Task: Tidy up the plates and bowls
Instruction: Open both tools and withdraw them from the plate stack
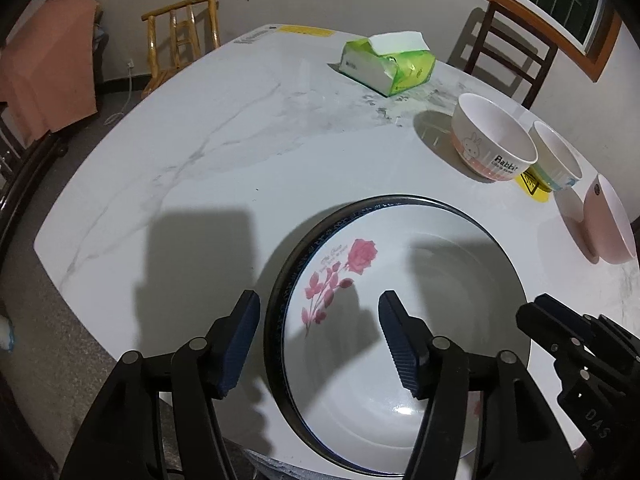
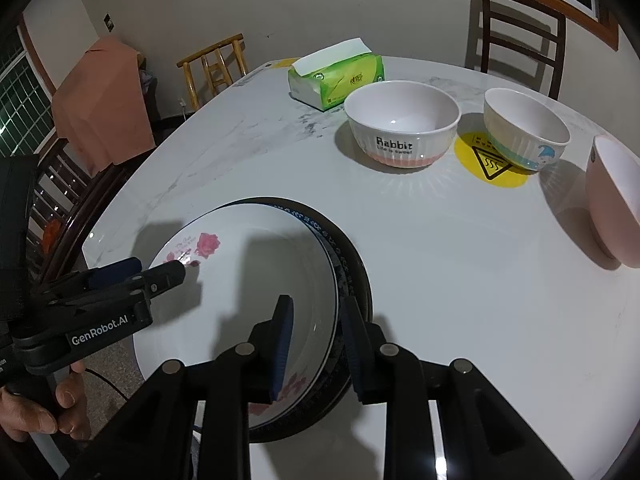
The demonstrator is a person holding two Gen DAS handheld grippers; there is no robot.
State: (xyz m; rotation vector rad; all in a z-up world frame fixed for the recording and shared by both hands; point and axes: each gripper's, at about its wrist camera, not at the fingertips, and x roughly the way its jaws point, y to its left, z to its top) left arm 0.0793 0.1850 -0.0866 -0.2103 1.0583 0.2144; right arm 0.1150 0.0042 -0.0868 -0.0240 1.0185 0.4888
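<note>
Plates sit stacked at the near edge of the tabletop [image 1: 208, 128]: we see a white rose plate [image 1: 400, 320] lying in a dark-rimmed plate [image 2: 352, 268] beneath it, and nothing lies in the top plate. We hold the left gripper [image 1: 316, 340] with its jaws about half open, straddling the left rim of the stack, one pad outside and one over the plate's well, neither pressing. The right gripper [image 2: 316, 344] has its jaws parted a little around the right rims, and we see a gap on the inner side, so it has hold of nothing.

Farther off, three bowls stand in a row on the right: a Rabbit bowl [image 2: 401, 128], a blue-banded bowl [image 2: 526, 130] and a pink bowl [image 2: 614, 200], all with nothing in them as far as we see. Behind them lies a green tissue pack [image 2: 336, 76].

Only the right wrist view shows the hand [image 2: 36, 408] on the left gripper's handle and the full yellow warning sticker [image 2: 492, 166] under the blue-banded bowl. The left wrist view shows only a corner of that sticker.
</note>
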